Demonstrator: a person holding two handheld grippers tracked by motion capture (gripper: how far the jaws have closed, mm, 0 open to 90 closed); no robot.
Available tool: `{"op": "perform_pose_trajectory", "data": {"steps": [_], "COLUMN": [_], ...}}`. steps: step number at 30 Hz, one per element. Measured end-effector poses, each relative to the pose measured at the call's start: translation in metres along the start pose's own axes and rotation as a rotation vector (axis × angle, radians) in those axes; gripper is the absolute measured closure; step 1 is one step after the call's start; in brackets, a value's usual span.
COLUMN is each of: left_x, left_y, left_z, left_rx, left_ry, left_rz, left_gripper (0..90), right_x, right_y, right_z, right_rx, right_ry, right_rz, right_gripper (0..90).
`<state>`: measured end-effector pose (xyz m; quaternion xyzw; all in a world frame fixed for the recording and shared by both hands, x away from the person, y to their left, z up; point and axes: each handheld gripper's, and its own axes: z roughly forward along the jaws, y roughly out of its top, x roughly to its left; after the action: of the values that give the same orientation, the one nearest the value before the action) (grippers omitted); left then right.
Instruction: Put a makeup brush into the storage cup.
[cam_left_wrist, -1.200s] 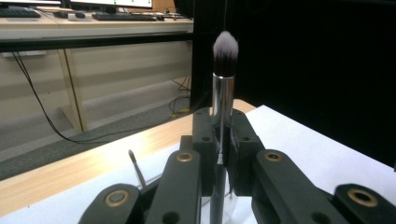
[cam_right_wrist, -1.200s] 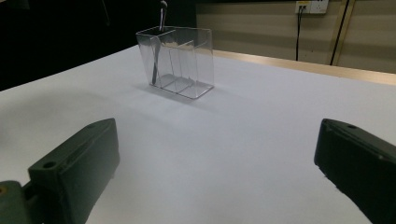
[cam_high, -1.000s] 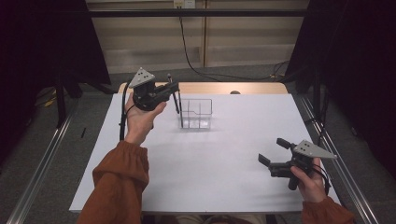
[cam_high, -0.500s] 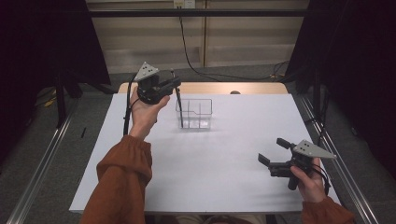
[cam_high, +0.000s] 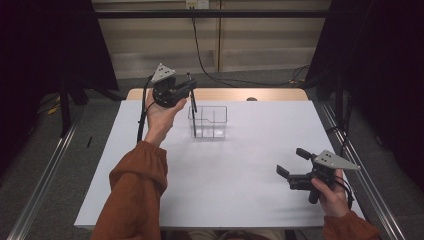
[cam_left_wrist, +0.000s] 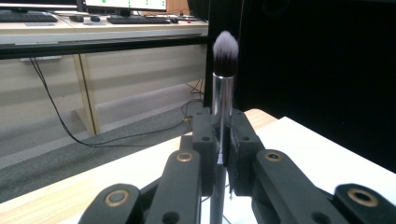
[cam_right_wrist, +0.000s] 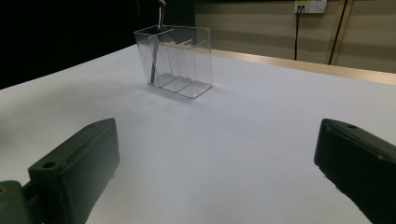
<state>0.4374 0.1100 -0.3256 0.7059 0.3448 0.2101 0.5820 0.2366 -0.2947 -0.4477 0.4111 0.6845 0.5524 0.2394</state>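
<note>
High view first: the white tabletop (cam_high: 220, 170) carries a clear plastic organizer (cam_high: 208, 121) standing near its far edge, divided into compartments. The left gripper (cam_high: 186, 90) is held up in the person's left hand (cam_high: 161, 112), just left of the organizer and raised off the surface. Its jaws are clenched on a makeup brush (cam_high: 192, 102), whose thin dark handle hangs down from them to the organizer's left end; whether the tip sits inside the near-left compartment or just beside the wall cannot be told from here. The right gripper (cam_high: 291, 162) sits well apart at the near right of the tabletop, held low in the right hand (cam_high: 330, 192), its jaws spread and holding nothing.

Left gripper view: the two black jaws rise from the bottom and press together on the brush's (cam_left_wrist: 222, 107) silver ferrule. The brush stands upright, its pale-tipped dark bristles pointing up above the jaws, with the handle running down between them. A strip of the tabletop's (cam_left_wrist: 322, 144) white surface shows to the right.

Right gripper view: the jaws stand wide apart at either lower corner, released, with bare tabletop (cam_right_wrist: 243, 140) between them. Farther off stands the organizer (cam_right_wrist: 175, 60), upright, and the brush handle (cam_right_wrist: 155, 51) reaches down into it at its left end.
</note>
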Motion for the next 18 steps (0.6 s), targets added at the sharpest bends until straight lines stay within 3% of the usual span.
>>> {"op": "perform_pose_trajectory", "data": {"steps": [18], "left_x": [0.005], "left_y": [-0.013], "left_z": [0.018], "left_rx": [0.048], "left_ry": [0.020], "left_rz": [0.010], "left_gripper": [84.0], "right_x": [0.001], "right_y": [-0.001], "right_z": [0.000], "right_rx": [0.000], "right_ry": [0.003], "right_rz": [0.002], "right_gripper": [0.1]}}
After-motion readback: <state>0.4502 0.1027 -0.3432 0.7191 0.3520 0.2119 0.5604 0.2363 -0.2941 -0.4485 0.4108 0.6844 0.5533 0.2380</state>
